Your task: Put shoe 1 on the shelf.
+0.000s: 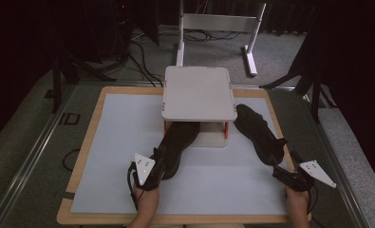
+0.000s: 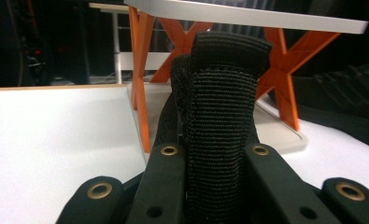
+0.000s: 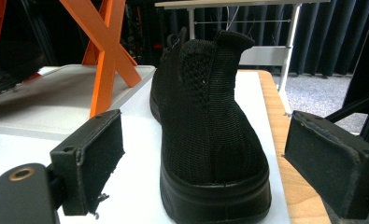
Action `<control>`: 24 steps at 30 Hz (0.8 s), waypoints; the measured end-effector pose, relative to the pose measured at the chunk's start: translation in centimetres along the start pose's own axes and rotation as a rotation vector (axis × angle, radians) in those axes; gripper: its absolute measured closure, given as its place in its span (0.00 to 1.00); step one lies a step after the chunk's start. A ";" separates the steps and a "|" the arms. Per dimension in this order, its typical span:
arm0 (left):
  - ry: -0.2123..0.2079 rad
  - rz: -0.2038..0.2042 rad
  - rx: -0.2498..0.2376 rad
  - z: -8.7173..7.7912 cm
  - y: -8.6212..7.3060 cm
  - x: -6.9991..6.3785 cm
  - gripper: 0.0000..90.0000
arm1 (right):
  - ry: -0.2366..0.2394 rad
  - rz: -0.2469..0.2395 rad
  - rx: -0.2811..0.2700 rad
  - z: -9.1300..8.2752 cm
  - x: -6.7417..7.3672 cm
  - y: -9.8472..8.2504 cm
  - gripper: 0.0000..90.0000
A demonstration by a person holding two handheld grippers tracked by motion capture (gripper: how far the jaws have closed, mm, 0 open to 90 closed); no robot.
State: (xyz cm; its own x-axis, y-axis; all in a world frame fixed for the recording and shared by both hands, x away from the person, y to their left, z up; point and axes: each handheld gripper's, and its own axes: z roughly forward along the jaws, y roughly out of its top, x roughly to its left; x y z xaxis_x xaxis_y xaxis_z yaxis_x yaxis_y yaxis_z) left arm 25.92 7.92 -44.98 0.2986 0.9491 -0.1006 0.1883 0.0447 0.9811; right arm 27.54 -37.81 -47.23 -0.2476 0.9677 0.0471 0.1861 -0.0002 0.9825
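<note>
Showing two black shoes [image 1: 179, 142] [image 1: 259, 130], apparently one shelf [image 1: 198, 92].

High view: the toe of the black knit shoe on the left [image 1: 178, 142] lies hidden beneath the top of the white two-tier rack with orange cross-braced legs [image 1: 198, 92]; its heel is covered by the left gripper [image 1: 149, 172]. The person's forearms are cut off by the bottom edge. Left gripper view: the rack's top runs off the upper edge. Right gripper view: the second black knit shoe [image 3: 210, 126] conceals its own toe; the blurred left foreground is unreadable.
</note>
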 end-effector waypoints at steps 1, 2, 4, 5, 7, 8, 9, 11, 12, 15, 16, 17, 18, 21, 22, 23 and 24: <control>0.010 -0.012 -0.005 0.4 -0.1 -0.2 0.93 | 0.000 -0.002 0.000 0.0 0.0 0.0 0.13; 0.022 -0.015 -0.011 0.7 -0.2 -0.3 0.93 | 0.002 -0.001 0.001 0.0 0.0 0.0 0.13; 0.050 -0.025 -0.014 1.4 -0.4 -0.8 0.93 | 0.002 -0.004 0.003 0.0 0.0 0.0 0.13; 0.050 -0.025 -0.014 1.4 -0.4 -0.8 0.93 | 0.004 -0.003 0.003 0.0 0.0 0.0 0.13; 0.079 -0.027 -0.017 2.4 -0.4 -1.6 0.93 | 0.004 -0.005 0.005 0.1 0.0 0.0 0.13; 0.080 -0.026 -0.021 2.8 -0.5 -1.8 0.93 | 0.006 -0.005 0.005 0.1 0.0 0.0 0.13; 0.082 -0.026 -0.022 3.2 -0.5 -2.0 0.93 | 0.007 -0.005 0.006 0.1 0.0 0.0 0.13; 0.085 -0.026 -0.021 3.7 -0.6 -2.1 0.93 | 0.009 -0.005 0.006 0.1 0.1 0.0 0.13; 0.092 -0.030 -0.015 4.2 -0.6 -2.3 0.93 | 0.009 -0.005 0.006 0.1 0.1 0.0 0.13; 0.118 -0.034 -0.001 5.4 -0.4 -2.9 0.93 | 0.012 -0.002 0.005 0.1 0.0 0.0 0.13; 0.148 -0.021 0.002 6.2 -0.4 -3.2 0.93 | 0.012 0.000 0.005 0.1 0.0 0.0 0.13; 0.148 -0.021 0.002 6.2 -0.4 -3.2 0.93 | 0.012 0.000 0.005 0.1 0.0 0.0 0.13; 0.179 -0.022 0.008 6.9 -0.3 -3.3 0.93 | 0.013 0.003 0.005 0.0 0.0 0.0 0.13; 0.217 -0.028 0.007 7.8 -0.1 -3.2 0.93 | 0.016 0.006 0.004 0.0 -0.1 0.0 0.13; 0.231 -0.023 0.008 8.2 -0.1 -3.2 0.93 | 0.017 0.008 0.004 0.0 -0.1 0.0 0.13; 0.231 -0.023 0.008 8.2 -0.1 -3.2 0.93 | 0.018 0.010 0.004 0.0 -0.1 0.0 0.13; 0.254 -0.035 0.012 8.8 0.1 -3.1 0.93 | 0.018 0.011 0.004 0.0 -0.1 0.0 0.13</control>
State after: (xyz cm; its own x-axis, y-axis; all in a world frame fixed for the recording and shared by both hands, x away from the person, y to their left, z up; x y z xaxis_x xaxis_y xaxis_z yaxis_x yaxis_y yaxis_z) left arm 33.25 2.26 -46.04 0.0475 0.9950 -0.0883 0.2057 0.0768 0.9756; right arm 27.59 -37.92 -47.27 -0.2628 0.9629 0.0610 0.1926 -0.0096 0.9812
